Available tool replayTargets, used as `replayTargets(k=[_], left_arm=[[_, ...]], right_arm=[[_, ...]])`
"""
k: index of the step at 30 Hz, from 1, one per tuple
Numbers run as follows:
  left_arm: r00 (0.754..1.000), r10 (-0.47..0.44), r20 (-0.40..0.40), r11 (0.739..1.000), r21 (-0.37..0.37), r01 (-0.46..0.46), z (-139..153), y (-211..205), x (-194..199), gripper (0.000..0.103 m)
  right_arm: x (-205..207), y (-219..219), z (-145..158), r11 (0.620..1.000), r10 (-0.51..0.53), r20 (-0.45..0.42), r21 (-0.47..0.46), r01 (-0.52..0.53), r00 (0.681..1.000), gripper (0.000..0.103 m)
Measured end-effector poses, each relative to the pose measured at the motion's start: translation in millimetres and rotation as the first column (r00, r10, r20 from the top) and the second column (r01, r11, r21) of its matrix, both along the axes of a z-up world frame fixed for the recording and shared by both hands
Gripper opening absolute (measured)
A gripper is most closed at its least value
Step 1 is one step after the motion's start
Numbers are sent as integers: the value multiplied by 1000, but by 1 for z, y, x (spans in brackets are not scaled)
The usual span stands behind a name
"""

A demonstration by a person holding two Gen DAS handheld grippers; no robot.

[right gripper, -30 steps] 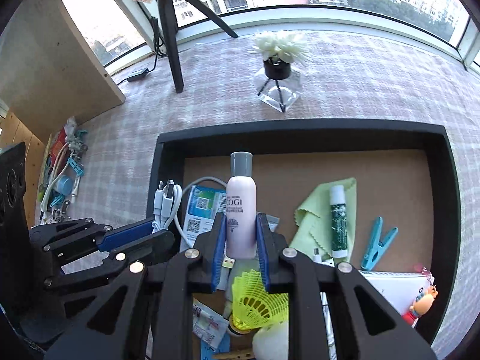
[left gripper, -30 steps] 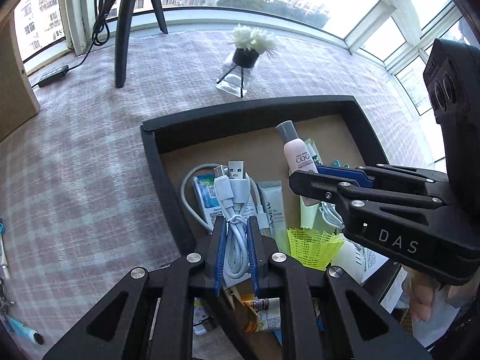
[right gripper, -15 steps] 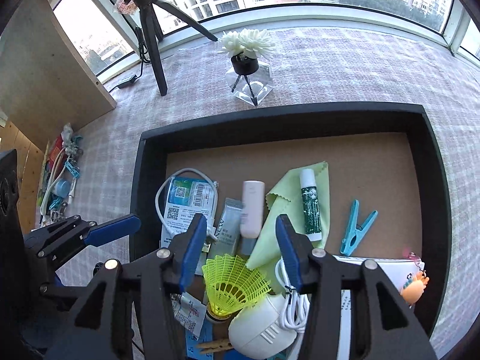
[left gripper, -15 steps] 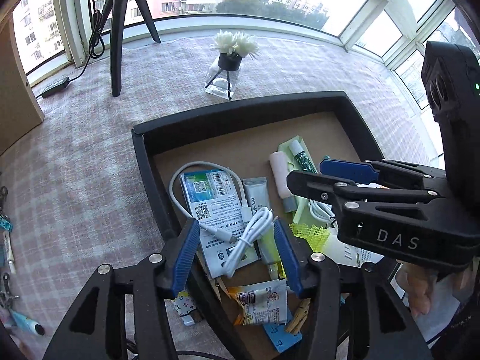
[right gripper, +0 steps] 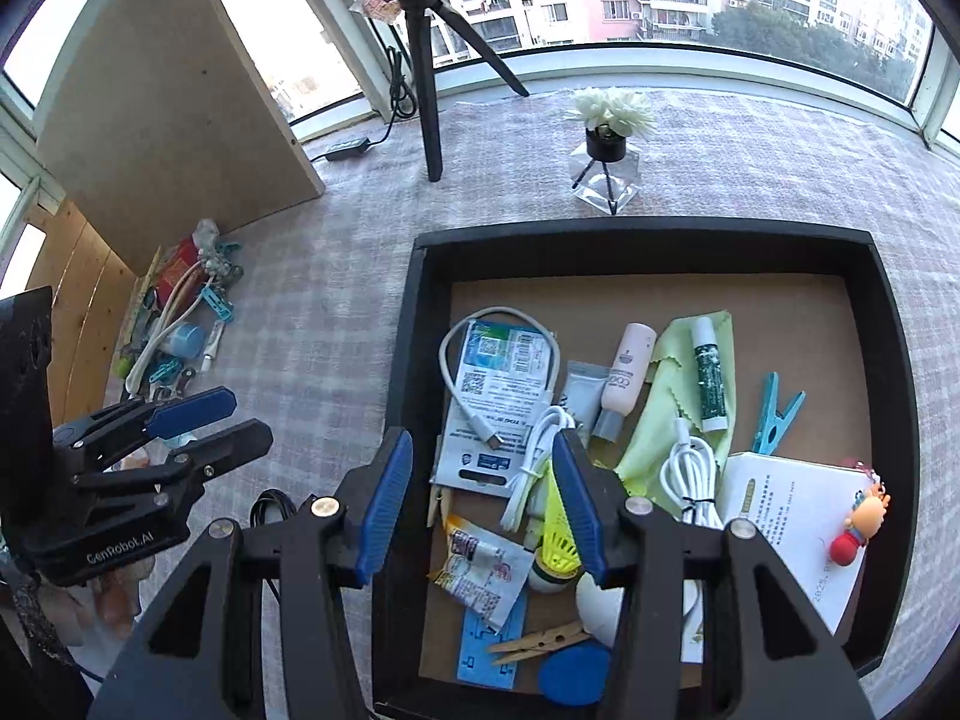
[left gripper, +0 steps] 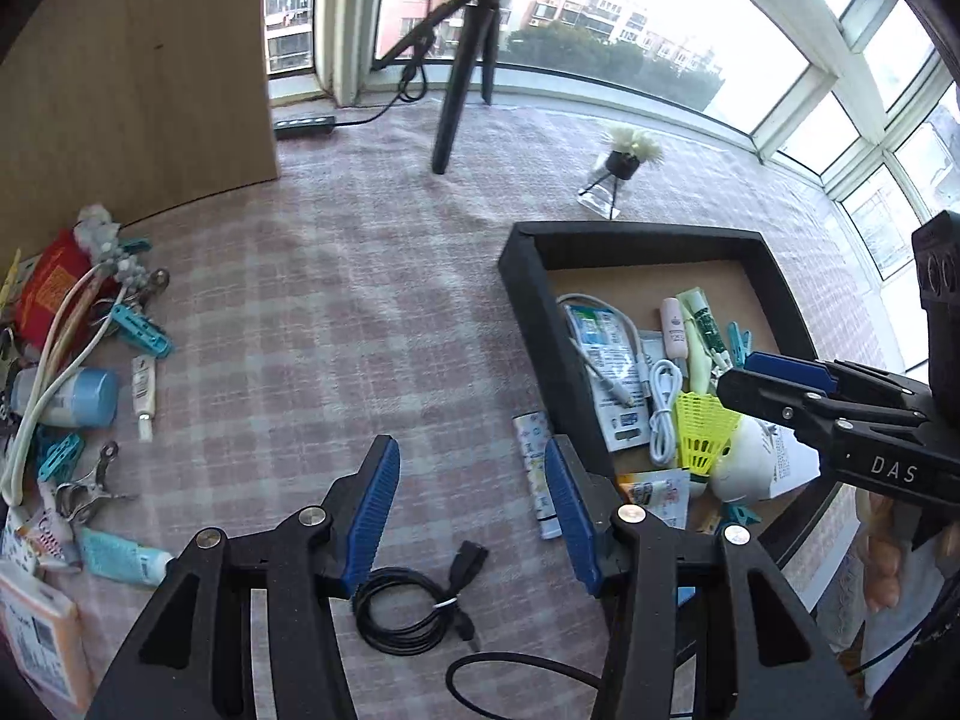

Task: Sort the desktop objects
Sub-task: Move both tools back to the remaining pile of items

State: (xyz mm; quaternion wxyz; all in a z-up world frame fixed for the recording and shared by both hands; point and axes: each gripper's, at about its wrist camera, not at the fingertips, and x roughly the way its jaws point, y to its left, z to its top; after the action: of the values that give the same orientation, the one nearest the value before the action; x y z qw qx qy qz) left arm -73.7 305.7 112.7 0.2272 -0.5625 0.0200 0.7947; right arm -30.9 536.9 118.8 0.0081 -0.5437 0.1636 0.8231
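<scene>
My left gripper [left gripper: 469, 450] hangs over the checked cloth to the left of the black tray [left gripper: 528, 300]. Its jaws are closing with nothing between them. The coiled white cable [left gripper: 663, 414] lies in the tray on a printed packet. My right gripper [right gripper: 480, 444] stands open above the tray's [right gripper: 660, 246] near left part, holding nothing. The pink bottle [right gripper: 627, 369] lies flat on the tray floor beside a green cloth [right gripper: 666, 408]. The same white cable [right gripper: 540, 450] rests just ahead of the right gripper's fingers. In the right wrist view the left gripper [right gripper: 249, 414] shows at the left.
A heap of loose items [left gripper: 78, 360] lies on the cloth at far left: clips, tubes, a white cord. A coiled black cable [left gripper: 414, 606] and a small white stick [left gripper: 534, 474] lie near the left gripper. A flower vase [right gripper: 606, 144], tripod [right gripper: 426, 90] and wooden board [right gripper: 168, 90] stand behind.
Both grippers opened: the left let go of the white cable, the right of the pink bottle, and both now lie in the tray. The left gripper swung left over the cloth; the right drew back.
</scene>
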Motion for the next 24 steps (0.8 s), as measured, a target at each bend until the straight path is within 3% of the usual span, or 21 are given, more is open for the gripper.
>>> replayTargets(k=[9,14,24], left_arm=[[989,149,-10,988,-45,-149,3,-142,-8,47],[978,209,-22,973,-96,-210,1,-214,-20,47],[977,215,8,960,-185,-210,-31,-283,-47,47]], right_arm=[[-22,-77,11,999,33,-14,-20,-34,999,48],[-55,-117,19,997,47,-24,-58,-48,999,48],[-172,-207,8,986,138,5,-94,-137,990,48]])
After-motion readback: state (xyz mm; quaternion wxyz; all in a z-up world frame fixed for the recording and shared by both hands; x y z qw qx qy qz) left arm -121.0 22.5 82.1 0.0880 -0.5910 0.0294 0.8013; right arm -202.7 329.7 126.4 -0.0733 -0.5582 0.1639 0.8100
